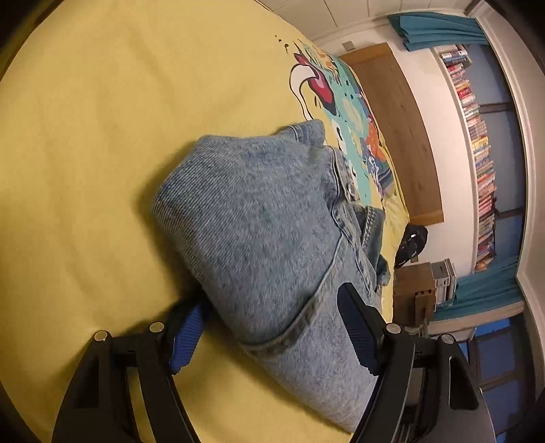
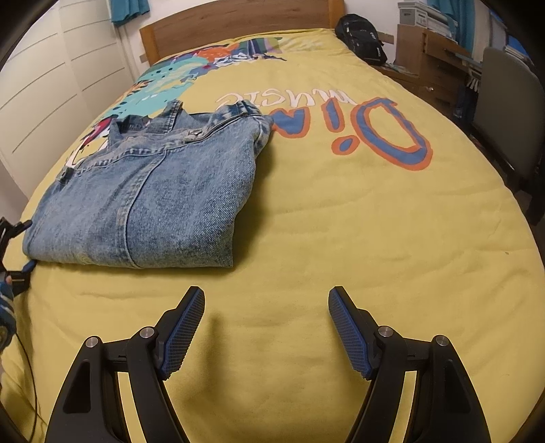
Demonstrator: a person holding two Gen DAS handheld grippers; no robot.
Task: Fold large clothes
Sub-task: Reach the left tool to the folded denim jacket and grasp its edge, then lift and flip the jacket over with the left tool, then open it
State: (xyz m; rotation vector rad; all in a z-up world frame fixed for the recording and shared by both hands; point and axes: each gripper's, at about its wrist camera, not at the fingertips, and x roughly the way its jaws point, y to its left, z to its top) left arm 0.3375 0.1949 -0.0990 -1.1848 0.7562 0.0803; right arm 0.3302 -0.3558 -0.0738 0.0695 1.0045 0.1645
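A folded light-blue denim jacket (image 2: 146,197) lies on the yellow bedspread (image 2: 340,221), left of centre in the right wrist view. In the left wrist view the jacket (image 1: 265,225) fills the middle. My left gripper (image 1: 272,317) is open, its jaws spread around the jacket's near folded corner, one blue pad under the edge and one above; it also shows at the left edge of the right wrist view (image 2: 20,248). My right gripper (image 2: 266,306) is open and empty, above bare bedspread just in front of and right of the jacket.
The bedspread carries a colourful print (image 2: 374,133) and lettering. A wooden headboard (image 2: 238,20) is at the far end. A black bag (image 2: 361,37) sits on the far right corner. A wooden desk with boxes (image 2: 429,51) and a grey chair (image 2: 507,119) stand right of the bed.
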